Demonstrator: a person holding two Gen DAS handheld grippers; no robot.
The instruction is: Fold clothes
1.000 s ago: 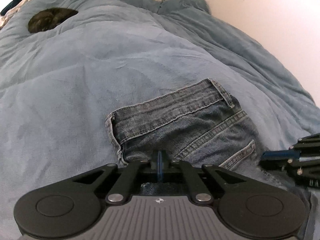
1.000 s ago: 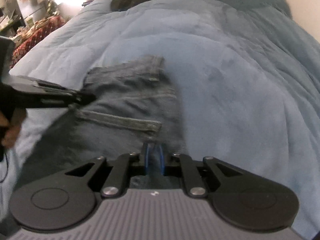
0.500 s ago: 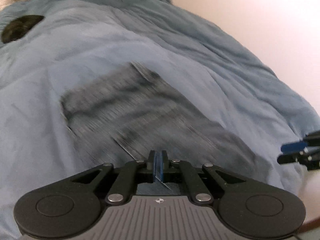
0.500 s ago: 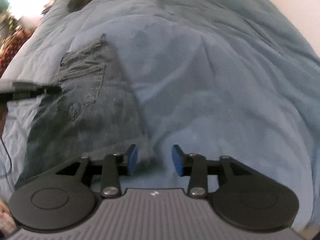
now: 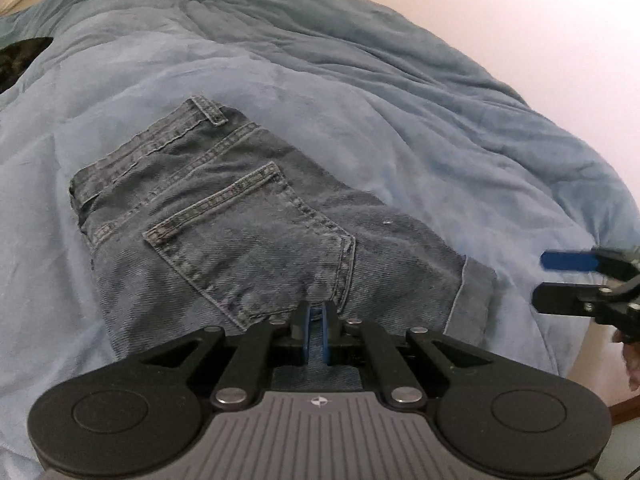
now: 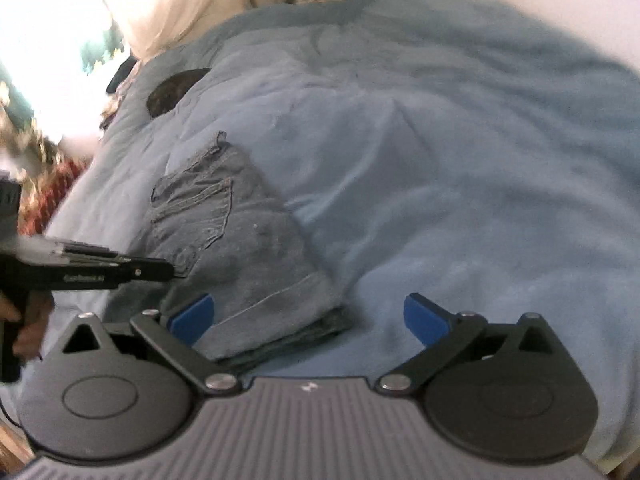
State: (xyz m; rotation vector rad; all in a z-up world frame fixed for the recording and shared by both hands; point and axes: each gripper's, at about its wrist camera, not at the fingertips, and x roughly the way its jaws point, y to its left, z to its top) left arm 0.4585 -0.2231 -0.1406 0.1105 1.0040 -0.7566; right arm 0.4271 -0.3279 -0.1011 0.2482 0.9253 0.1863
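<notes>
Folded blue jeans (image 5: 248, 240) lie on a light blue comforter (image 5: 360, 112), back pocket up and waistband toward the far left. My left gripper (image 5: 315, 328) is at their near edge, shut on the denim, which shows between and under its blue pads. In the right wrist view the left gripper (image 6: 170, 270) reaches in from the left onto the jeans (image 6: 240, 248). My right gripper (image 6: 308, 320) is wide open just above the bed, its left pad (image 6: 192, 318) over the jeans' folded near corner and nothing held. It also shows as the open right gripper (image 5: 560, 280) at the right edge.
A dark round patch (image 6: 176, 90) lies on the comforter far to the left. A white wall (image 5: 520, 20) runs along the bed's right side. Cream pillows or curtain (image 6: 180, 4) sit at the head, and red patterned clutter (image 6: 52, 192) lies beyond the left edge.
My right gripper has opened, let go of the jeans and drawn back to the right. The jeans now lie folded flat. My left gripper stays shut on them and has pulled toward me.
</notes>
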